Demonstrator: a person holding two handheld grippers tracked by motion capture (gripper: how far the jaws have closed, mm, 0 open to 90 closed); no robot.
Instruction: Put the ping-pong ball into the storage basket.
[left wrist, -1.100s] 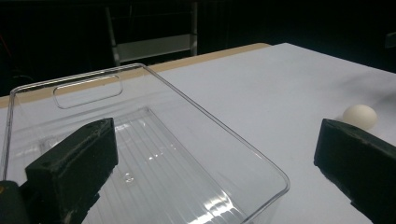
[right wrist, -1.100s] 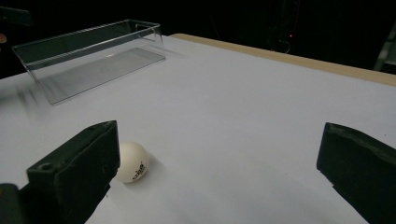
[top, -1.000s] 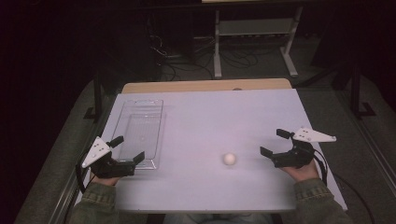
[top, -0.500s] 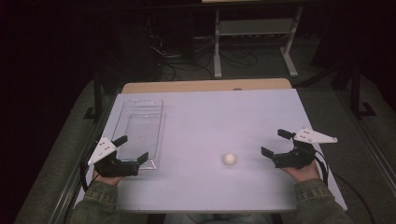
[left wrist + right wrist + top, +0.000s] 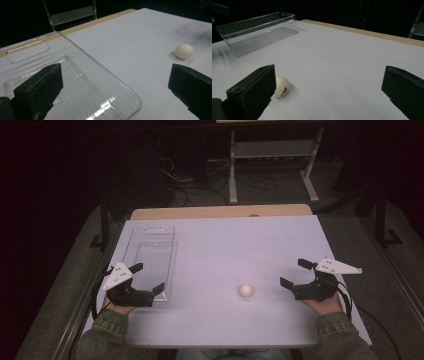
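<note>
Seemingly nothing is being done yet: both the left gripper (image 5: 148,279) and right gripper (image 5: 296,273) are waiting with jaws wide and empty, ping-pong ball (image 5: 281,86) lying just beyond the right jaws, clear plastic tray (image 5: 82,82) empty beneath the left jaws.

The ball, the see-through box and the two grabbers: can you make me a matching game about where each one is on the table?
Things:
1. white ball
2. clear plastic box
3. left gripper
4. right gripper

Places or states:
A. lying on the left side of the table, nothing inside it
B. open, at the right edge, with the ball off to its side
C. alone on the white table top, between the two grippers
D. open, at the near end of the box

Pairs: 1-C, 2-A, 3-D, 4-B
</note>
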